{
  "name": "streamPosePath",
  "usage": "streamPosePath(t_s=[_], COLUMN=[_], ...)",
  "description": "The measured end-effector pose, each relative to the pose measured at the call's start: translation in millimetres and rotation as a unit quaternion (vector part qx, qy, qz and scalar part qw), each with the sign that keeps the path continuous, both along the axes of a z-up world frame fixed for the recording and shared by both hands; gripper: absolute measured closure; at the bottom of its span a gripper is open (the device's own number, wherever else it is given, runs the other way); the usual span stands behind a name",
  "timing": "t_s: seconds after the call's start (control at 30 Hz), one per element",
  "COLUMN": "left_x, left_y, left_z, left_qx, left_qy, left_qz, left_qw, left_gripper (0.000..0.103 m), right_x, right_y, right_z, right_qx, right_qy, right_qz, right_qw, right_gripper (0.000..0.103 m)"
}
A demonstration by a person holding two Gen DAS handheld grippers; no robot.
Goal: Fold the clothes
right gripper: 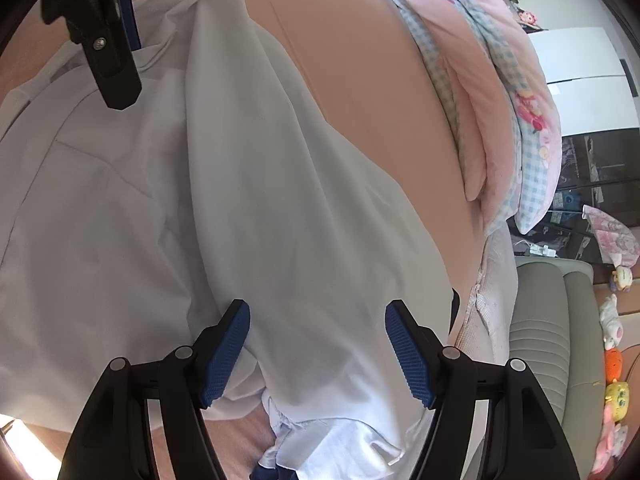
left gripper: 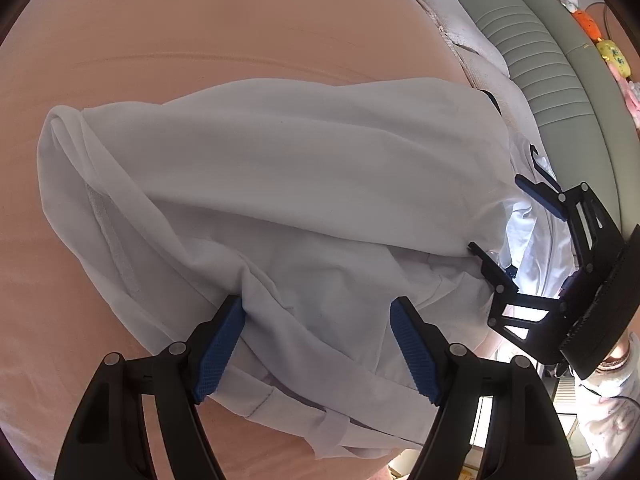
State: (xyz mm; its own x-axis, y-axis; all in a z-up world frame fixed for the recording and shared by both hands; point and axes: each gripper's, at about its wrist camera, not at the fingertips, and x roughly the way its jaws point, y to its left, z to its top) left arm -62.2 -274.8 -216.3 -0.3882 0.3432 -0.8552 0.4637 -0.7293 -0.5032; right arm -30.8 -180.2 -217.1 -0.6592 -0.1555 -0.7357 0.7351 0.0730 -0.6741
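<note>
Between your two hands lies the whole job: your left gripper has its blue pads spread wide, straddling a ridge of the white garment without pinching it, and your right gripper is just as released, its jaws apart over a fold near the hem. Neither one grasps anything yet; both point steeply down at the cloth, which looks like a setup for taking hold of two points along the same edge so you can lift and fold in one motion. The white garment is spread rumpled on the peach bedsheet, with a long fold running away from your right hand and a seamed band toward the far left end in the left wrist view. Around it, a pink quilt with a blue checked lining is bunched along the bed's edge, and beyond that a grey padded headboard with small plush toys lined beside it. Nothing sits on the garment itself, but its wrinkles and doubled layers may make you catch more than one thickness.
</note>
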Motion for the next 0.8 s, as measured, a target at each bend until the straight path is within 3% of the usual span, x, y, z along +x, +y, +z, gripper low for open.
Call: streamPosePath(t_s=[0.23, 0.47, 0.67, 0.8], left_x=[14.2, 21.3, 19.5, 26.0], left_y=[8.0, 17.7, 7.2, 4.0], left_z=[0.9, -3.6, -13.4, -16.3], left_qx=[0.022, 0.007, 0.053, 0.063], left_qy=[-0.005, -0.008, 0.0, 0.013], left_qz=[0.003, 0.015, 0.057, 0.086], left_qw=[0.9997, 0.9998, 0.9969, 0.9942], left_gripper=[0.029, 0.029, 0.02, 0.019], right_x=[-3.3, 0.6, -3.9, -1.7], right_y=[25.6, 25.3, 18.1, 18.1], right_z=[-10.6, -34.6, -37.5, -39.9], right_qx=[0.029, 0.06, 0.044, 0.043], right_qy=[0.042, 0.116, 0.141, 0.159], right_qz=[-0.007, 0.028, 0.019, 0.023], right_qw=[0.999, 0.991, 0.989, 0.986], right_gripper=[0.033, 0.033, 0.033, 0.036])
